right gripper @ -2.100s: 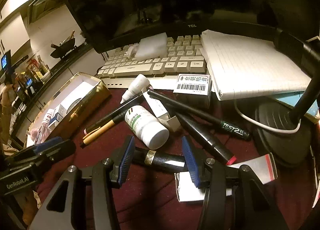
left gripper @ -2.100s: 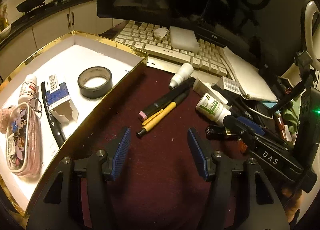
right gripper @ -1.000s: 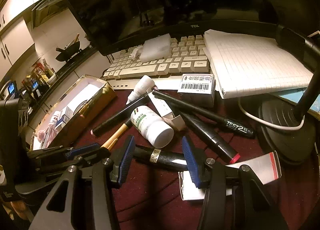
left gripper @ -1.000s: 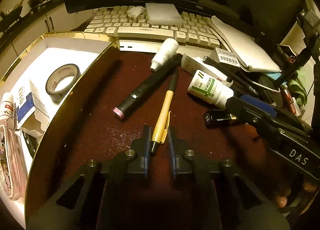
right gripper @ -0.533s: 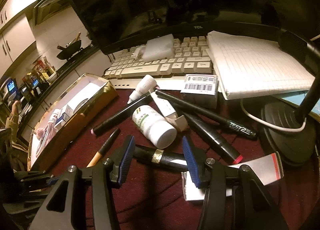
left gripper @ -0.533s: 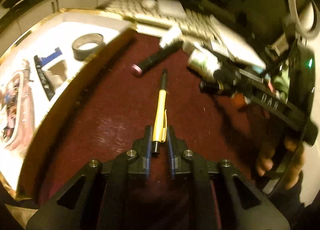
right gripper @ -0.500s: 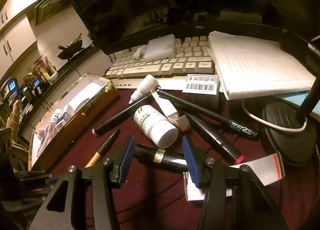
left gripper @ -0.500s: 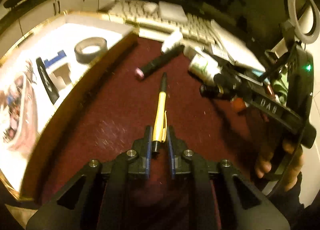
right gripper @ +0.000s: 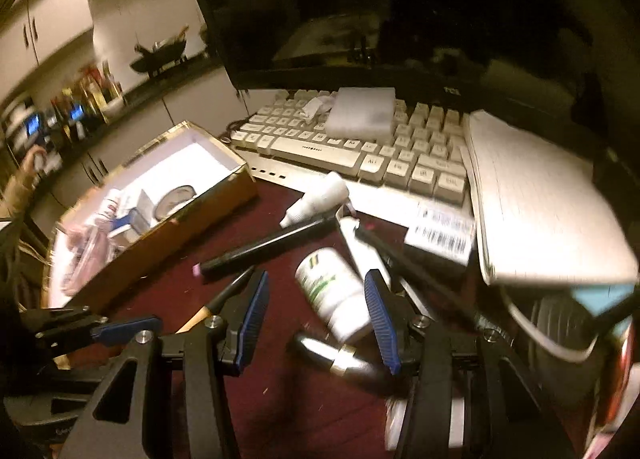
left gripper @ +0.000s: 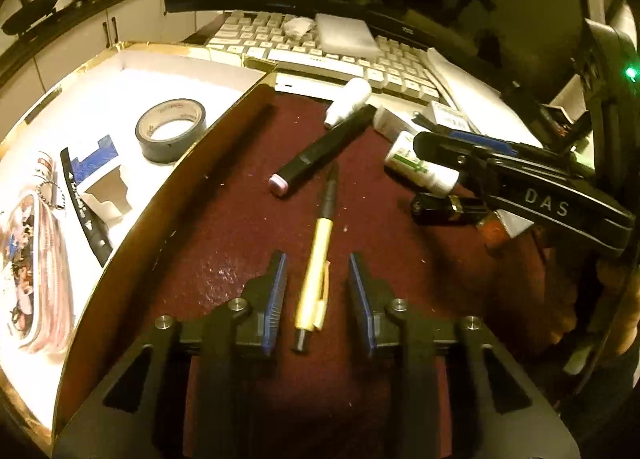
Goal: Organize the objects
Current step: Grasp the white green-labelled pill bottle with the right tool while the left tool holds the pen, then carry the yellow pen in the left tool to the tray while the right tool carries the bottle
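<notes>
Blue-padded left gripper [left gripper: 318, 299]: jaws opening, pads clear of the yellow pen [left gripper: 316, 259] that lies flat on the maroon desk mat [left gripper: 224, 243] between them; nothing is gripped.
Yellow pen: body lengthways between the pads, dark tip pointing away toward the black marker [left gripper: 322, 149], clicker end nearest the camera; outside the gold-rimmed box [left gripper: 168, 195], just beside its near wall.
Right gripper [right gripper: 316, 319]: spread wide and empty, the white pill bottle [right gripper: 334, 295] on its side between the pads, which seem not to touch it; a dark gold-banded tube [right gripper: 340, 355] lies close below.
Gold-rimmed box: already holds a tape roll [left gripper: 170, 131], a small carton [left gripper: 100, 175] and a clear pouch [left gripper: 28, 271]; bare white floor shows behind the roll.
Step in hand, as judged: setting the pen straight for a cleaner pick into the box.
Doing it well: close on the yellow barrel mid-length, not the clip, so it hangs level; lift clear of the box wall before crossing.
Risk: blur in the right view hides whether the bottle is touched; round, it may roll.
</notes>
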The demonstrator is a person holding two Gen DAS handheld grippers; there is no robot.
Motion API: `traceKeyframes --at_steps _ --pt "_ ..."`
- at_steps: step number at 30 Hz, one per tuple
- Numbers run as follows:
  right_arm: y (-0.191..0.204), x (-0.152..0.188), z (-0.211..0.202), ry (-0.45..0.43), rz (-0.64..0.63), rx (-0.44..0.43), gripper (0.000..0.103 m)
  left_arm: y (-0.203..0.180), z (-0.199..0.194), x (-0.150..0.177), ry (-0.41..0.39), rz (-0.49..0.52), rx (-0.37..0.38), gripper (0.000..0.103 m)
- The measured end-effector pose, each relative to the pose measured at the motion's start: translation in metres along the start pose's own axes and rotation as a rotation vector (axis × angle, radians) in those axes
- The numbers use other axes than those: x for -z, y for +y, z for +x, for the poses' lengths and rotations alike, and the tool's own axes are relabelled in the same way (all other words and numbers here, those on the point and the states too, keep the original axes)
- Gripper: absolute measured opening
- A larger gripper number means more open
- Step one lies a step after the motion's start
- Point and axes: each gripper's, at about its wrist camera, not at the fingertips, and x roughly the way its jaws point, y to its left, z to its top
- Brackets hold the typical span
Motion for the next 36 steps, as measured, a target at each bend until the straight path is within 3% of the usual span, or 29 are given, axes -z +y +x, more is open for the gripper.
traceKeyframes --at_steps 6,10,12,23,36 --pt "-0.007 0.004 0.022 0.048 -0.022 -0.014 0.049 -0.001 0.001 0.005 -0.007 0.040 -0.016 0.013" --pt "-0.016 0.012 0.033 0.059 0.016 -0.038 0.047 -0.003 0.005 0.005 0.003 0.046 -0.014 0.013" --pt "-0.009 0.015 0.032 0.056 -0.018 -0.036 0.034 -0.003 0.006 0.003 -0.006 0.037 -0.018 0.013" --pt "-0.009 0.018 0.030 0.045 0.015 -0.094 0.034 -0.009 0.005 0.005 -0.008 0.064 -0.038 0.009" --pt "0.005 0.021 0.032 0.048 -0.001 -0.148 0.034 0.024 -0.045 0.016 -0.118 -0.077 -0.013 0.009"
